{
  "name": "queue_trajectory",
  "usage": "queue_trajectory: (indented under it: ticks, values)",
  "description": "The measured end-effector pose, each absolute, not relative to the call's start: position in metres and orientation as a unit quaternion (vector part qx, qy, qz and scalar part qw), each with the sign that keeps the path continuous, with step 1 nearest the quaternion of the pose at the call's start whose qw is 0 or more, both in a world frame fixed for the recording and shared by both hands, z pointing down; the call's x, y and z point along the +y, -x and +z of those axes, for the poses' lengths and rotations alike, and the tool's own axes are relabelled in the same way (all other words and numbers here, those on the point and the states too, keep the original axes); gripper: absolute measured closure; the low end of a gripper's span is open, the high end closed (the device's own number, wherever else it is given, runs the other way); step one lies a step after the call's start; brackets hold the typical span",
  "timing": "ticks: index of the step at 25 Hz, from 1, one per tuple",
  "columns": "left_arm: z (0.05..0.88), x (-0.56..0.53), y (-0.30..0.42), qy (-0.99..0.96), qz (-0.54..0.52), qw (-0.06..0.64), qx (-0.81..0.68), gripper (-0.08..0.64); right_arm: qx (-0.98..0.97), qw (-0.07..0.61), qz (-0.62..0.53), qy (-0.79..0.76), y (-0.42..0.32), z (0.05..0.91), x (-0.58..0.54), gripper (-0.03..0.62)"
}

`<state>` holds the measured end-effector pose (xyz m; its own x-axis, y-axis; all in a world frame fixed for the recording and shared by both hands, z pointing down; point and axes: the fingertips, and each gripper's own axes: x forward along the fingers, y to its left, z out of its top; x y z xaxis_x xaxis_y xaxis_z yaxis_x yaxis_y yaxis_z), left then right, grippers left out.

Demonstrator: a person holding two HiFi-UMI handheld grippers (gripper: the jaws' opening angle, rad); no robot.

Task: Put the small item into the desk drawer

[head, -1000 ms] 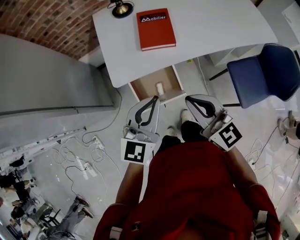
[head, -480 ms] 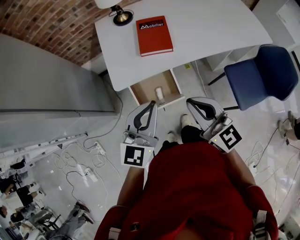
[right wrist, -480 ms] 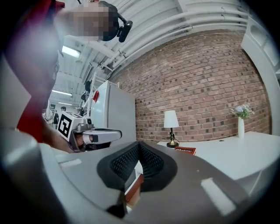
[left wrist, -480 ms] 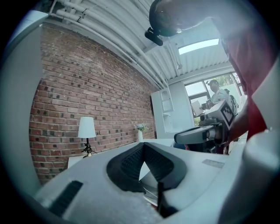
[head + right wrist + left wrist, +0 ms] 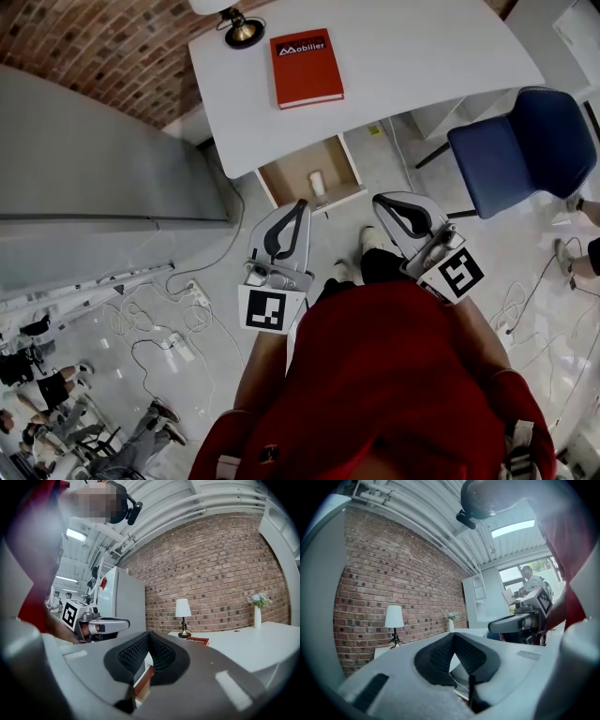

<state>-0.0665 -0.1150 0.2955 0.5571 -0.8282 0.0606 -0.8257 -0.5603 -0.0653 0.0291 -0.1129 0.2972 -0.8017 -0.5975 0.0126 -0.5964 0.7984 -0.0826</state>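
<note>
Looking down past my red top, I find the small item (image 5: 317, 183) already inside the open desk drawer (image 5: 286, 176), a pale little cylinder that seems to stand upright near the drawer's right half, though from this steep angle I can't be sure of its lean. It lies ahead of both tools and a touch right of the left gripper (image 5: 301, 203), whose tip hangs just short of the drawer's front edge; the right gripper (image 5: 379, 200) sits further to the right, off the drawer's front right corner, so the left is nearer. Both pairs of jaws are pressed together with nothing between them. As I judge it, the placing is done and what remains is to push the drawer front in under the desk (image 5: 422, 47), a straight shove away from me. Nothing stands between my tips and that front. On the desktop the red book (image 5: 307, 67) and the lamp (image 5: 242, 25) are well clear, and the blue chair (image 5: 525, 145) stands well apart to the right.
</note>
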Motion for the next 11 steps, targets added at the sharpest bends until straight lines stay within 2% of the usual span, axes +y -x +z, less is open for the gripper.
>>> queue_trajectory:
  ticks: [11]
  values:
    - [0.2952, -0.117, 0.0665, 0.882, -0.042, 0.019, 0.468, 0.557, 0.947, 0.009, -0.042, 0.318, -0.031, 0.2983, -0.1137, 0.58]
